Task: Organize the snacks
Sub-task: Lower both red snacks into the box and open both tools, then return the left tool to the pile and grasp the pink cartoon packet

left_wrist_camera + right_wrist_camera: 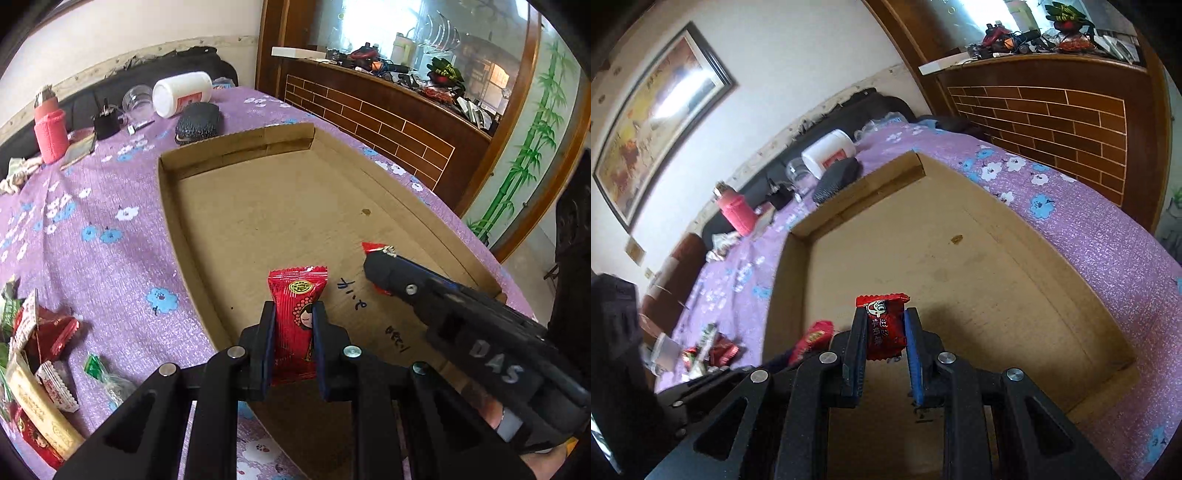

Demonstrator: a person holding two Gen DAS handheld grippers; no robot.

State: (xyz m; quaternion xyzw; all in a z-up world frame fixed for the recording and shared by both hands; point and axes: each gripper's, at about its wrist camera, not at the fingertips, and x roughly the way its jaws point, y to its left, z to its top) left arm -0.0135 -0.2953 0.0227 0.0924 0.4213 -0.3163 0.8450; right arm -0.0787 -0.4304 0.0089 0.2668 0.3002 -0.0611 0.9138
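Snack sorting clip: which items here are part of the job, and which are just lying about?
Job: red snack packet in left tongs; dark red candy in right tongs; cardboard tray; loose snack pile.

Lying about: white jar, pink bottle, black brush.

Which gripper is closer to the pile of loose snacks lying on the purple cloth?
Left. The left gripper holds a red packet over the cardboard tray's edge nearest the snack pile. The right gripper, also holding a red candy, is farther over the tray.
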